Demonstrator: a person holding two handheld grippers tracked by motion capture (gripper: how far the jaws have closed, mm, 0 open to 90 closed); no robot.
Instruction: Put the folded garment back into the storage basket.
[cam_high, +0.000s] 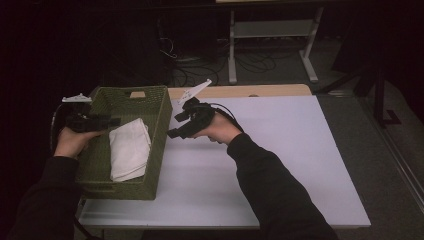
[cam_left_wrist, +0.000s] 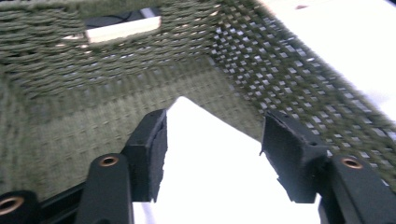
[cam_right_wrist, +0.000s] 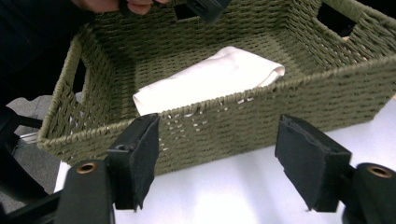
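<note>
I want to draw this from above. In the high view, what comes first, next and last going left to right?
Left gripper → folded white cloth in the green basket → right gripper → bare white table.

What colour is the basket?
The woven basket is olive green, clearest in the right gripper view.

Olive weave, white cloth, black tools

I see my basket (cam_high: 162, 107) in olive green, its woven strands crossing in a tight grid, and the folded cloth (cam_high: 129, 149) inside it is plain white. My left gripper (cam_high: 116, 121) and right gripper (cam_high: 172, 133) are both black, each topped by a pale grey plate, and my sleeves are black too. The table (cam_high: 280, 165) is pale lavender-white.
</note>
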